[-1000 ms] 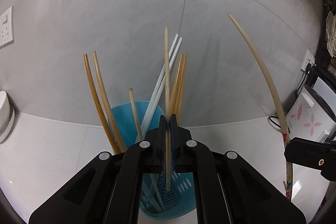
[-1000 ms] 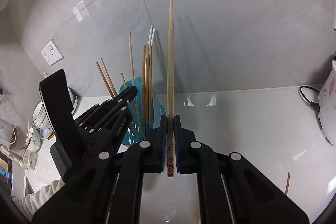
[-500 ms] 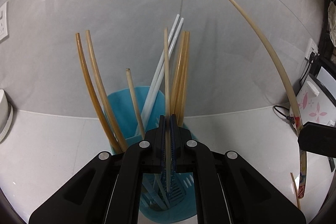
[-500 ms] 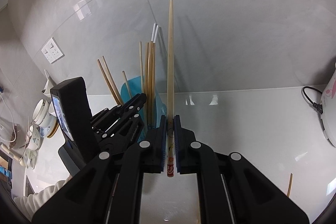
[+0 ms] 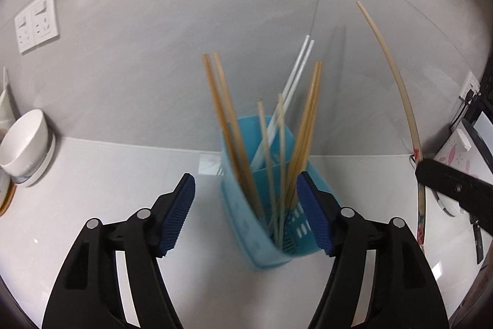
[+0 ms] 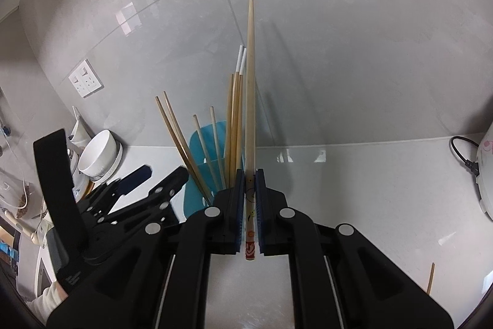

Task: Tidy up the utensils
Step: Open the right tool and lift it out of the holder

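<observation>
Both tools tilt downward: left tool [image 5: 245, 210] just spread apart, right tool [image 6: 250, 216] clamped on a chopstick [image 6: 250, 100]

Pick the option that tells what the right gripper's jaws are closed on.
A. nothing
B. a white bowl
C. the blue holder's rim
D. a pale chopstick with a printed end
D: the right gripper is clamped on the pale chopstick, which stands upright beside the blue holder.

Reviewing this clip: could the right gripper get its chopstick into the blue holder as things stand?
Probably yes. The right gripper is shut on the printed chopstick, the blue holder is open-topped with room between sticks, and the left gripper, jaws just opened and empty, sits near it and may crowd it.
</observation>
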